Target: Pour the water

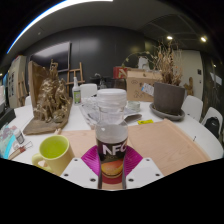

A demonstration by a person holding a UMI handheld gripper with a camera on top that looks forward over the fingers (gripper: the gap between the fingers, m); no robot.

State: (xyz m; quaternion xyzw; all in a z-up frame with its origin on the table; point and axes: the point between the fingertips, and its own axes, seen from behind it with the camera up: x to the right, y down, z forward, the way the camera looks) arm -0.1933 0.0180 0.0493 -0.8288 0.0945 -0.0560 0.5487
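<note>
The bottle (112, 135) carries a dark red label with white letters reading "NFC"; smaller print beneath is too small to read. It stands upright with a white cap, clamped in the claw (112, 172), whose two white fingers (79, 172) press its lower part from either side, pink pads against the label. Just left of the bottle, a yellow-green cup (54, 152) sits on the worktop (175, 140). Beyond the bottle to the right stands a potted plant (168, 88); beyond to the left, a wooden sculpture (47, 97).

"NFC" on the bottle (112, 140) label
</note>
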